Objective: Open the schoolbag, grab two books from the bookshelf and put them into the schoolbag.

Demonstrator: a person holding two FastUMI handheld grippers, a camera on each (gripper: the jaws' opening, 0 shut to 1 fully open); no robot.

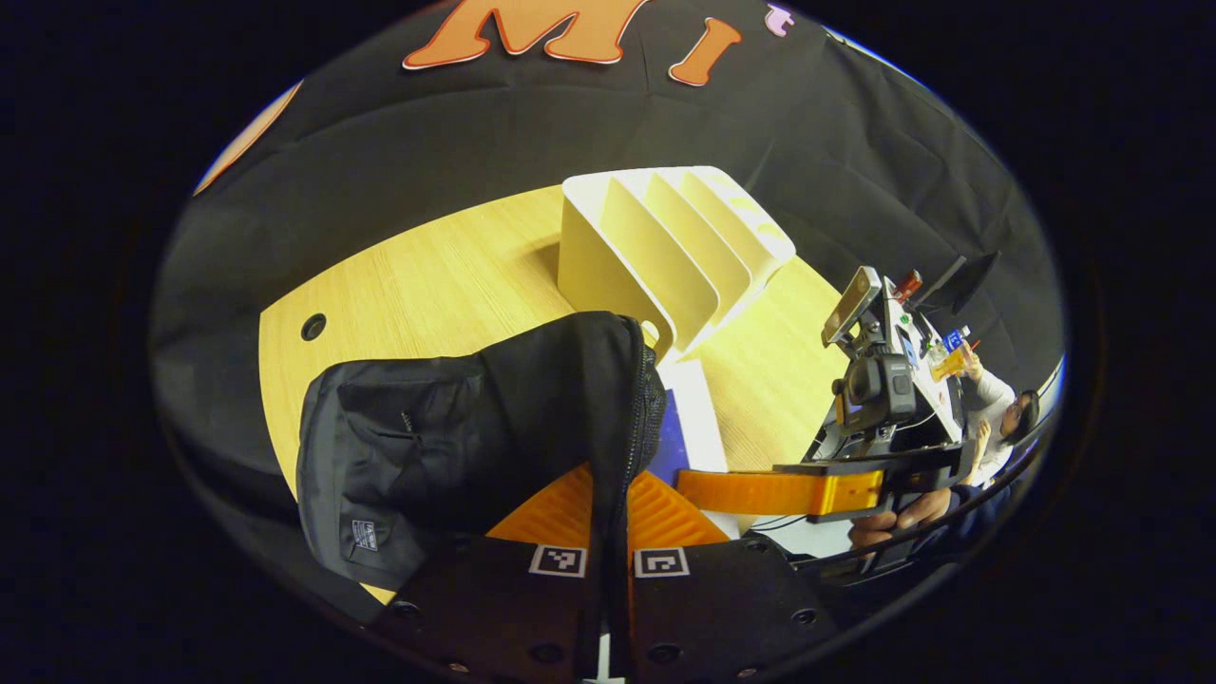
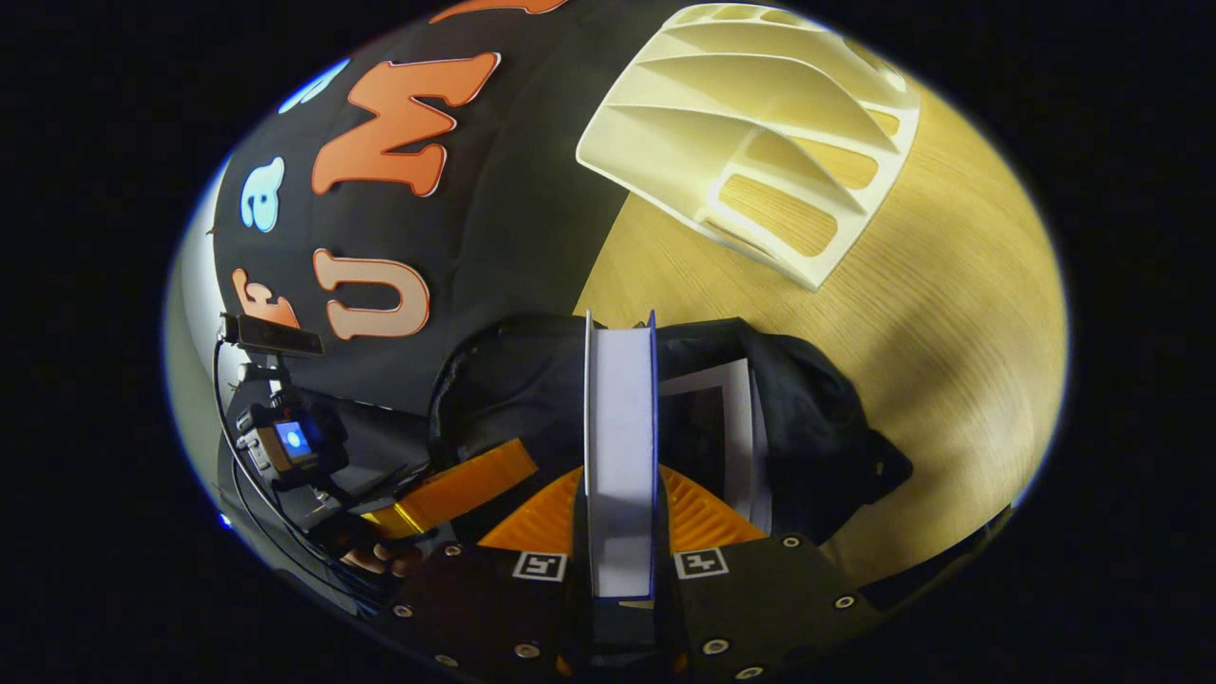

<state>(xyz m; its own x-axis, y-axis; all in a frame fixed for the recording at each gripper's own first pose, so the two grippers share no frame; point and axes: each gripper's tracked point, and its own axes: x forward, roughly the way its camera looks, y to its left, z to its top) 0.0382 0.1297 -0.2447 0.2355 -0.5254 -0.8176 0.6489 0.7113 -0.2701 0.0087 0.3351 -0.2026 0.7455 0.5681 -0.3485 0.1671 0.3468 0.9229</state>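
At the left of the table [image 1: 427, 275], the schoolbag [image 1: 456, 427] is held up by the left gripper [image 1: 608, 532], whose fingers are clenched on the edge of the bag's opening. Behind the bag, toward the middle of the table, the white bookshelf [image 1: 665, 247] stands with its visible slots bare. Inside the opening, in the right gripper view, one book [image 2: 722, 427] is already seated against the bag's far side. To the right, the second book [image 2: 619, 446] is grasped on both covers by the right gripper [image 2: 619, 560]. Its long axis runs straight forward from the fingers, with the leading end over the mouth of the schoolbag [image 2: 817, 418]. The opening lies directly ahead of this gripper, so insertion is judged to require only an advance along the book's own axis while the mouth is kept spread.
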